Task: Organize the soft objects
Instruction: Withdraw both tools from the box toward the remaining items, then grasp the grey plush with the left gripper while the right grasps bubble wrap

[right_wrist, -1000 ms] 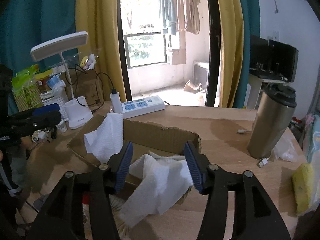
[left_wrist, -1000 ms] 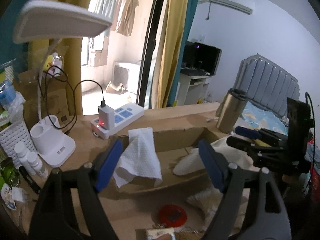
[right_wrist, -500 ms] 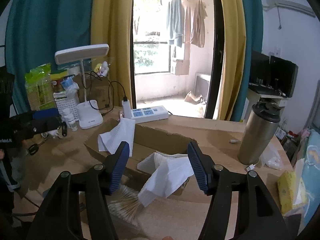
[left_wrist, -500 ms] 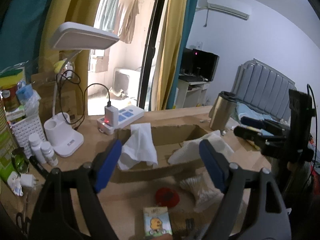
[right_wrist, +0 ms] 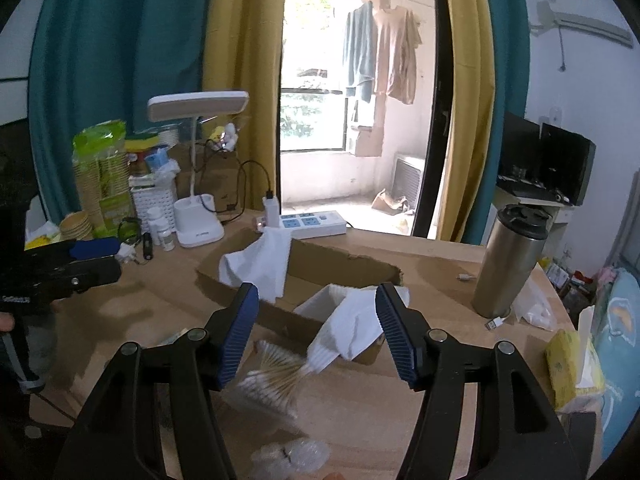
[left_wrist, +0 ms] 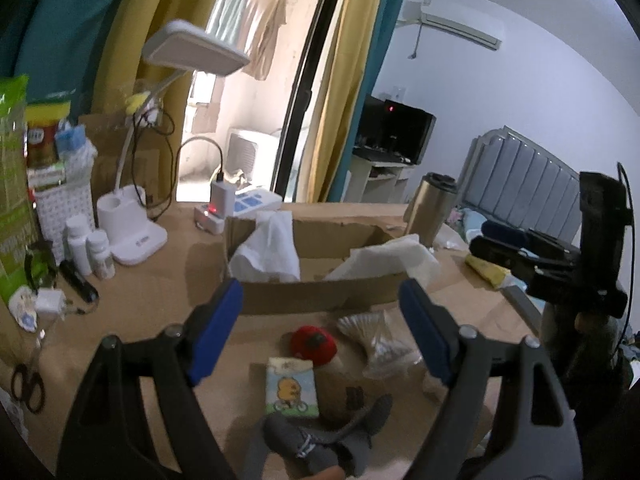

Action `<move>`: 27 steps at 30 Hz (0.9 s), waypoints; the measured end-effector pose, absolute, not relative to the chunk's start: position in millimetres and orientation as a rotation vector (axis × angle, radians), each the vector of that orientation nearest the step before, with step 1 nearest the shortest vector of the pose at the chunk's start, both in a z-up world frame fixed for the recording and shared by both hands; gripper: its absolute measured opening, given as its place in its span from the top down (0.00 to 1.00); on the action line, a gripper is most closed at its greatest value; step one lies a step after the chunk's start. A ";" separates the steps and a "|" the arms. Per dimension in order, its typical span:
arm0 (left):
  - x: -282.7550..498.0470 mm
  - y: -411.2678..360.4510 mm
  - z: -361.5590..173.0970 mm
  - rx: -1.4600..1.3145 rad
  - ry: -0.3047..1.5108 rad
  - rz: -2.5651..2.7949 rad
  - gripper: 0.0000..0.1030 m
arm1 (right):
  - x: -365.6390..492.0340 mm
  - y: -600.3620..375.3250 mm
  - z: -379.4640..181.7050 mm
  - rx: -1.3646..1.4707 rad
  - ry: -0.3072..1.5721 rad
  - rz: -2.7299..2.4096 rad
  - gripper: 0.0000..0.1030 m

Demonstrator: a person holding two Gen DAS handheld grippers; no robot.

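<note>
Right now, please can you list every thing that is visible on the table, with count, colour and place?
cardboard box: one, brown, table centre
white cloths: two, draped over box edges
red soft toy: one, before the box
cotton swabs: one bundle, before the box
tissue pack: one, cartoon print, near edge
grey sock: one, nearest edge
steel tumbler: one, right
desk lamp: one, white, back left
power strip: one, white, behind box
left hand-held gripper: open, empty
right hand-held gripper: open, empty

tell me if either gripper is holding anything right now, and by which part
Nothing is held: the left gripper and right gripper are both open and empty.
</note>
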State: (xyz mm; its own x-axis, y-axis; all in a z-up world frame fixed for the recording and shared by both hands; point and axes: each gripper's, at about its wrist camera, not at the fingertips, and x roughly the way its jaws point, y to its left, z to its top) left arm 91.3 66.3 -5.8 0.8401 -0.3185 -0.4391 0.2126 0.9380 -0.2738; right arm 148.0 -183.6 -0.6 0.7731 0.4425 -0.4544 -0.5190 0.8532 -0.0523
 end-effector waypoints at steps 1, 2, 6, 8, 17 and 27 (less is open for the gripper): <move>90.5 65.0 -8.1 -0.219 0.505 -0.283 0.20 | 146.0 -183.1 -1.8 -0.185 0.446 0.527 0.37; 89.3 63.7 -11.3 -0.219 0.512 -0.285 0.20 | 143.2 -182.7 -3.7 -0.191 0.447 0.530 0.37; 83.3 57.1 -23.3 -0.204 0.534 -0.290 0.20 | 137.4 -182.2 -13.8 -0.197 0.469 0.539 0.37; 80.4 52.7 -29.6 -0.195 0.543 -0.290 0.20 | 134.8 -182.9 -21.0 -0.188 0.487 0.539 0.37; 71.4 33.9 -52.6 -0.165 0.613 -0.305 0.20 | 128.3 -192.6 -44.1 -0.144 0.536 0.512 0.26; 64.8 48.4 -82.3 -0.216 0.683 -0.256 0.20 | 123.0 -203.0 -74.4 -0.148 0.633 0.495 0.26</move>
State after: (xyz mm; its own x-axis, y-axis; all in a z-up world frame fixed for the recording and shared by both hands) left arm 64.8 48.4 -82.3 0.7465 -0.3024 -0.5926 0.1622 0.9466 -0.2787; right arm 123.0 -203.0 -74.4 0.6943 0.3977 -0.5998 -0.4864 0.8736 0.0162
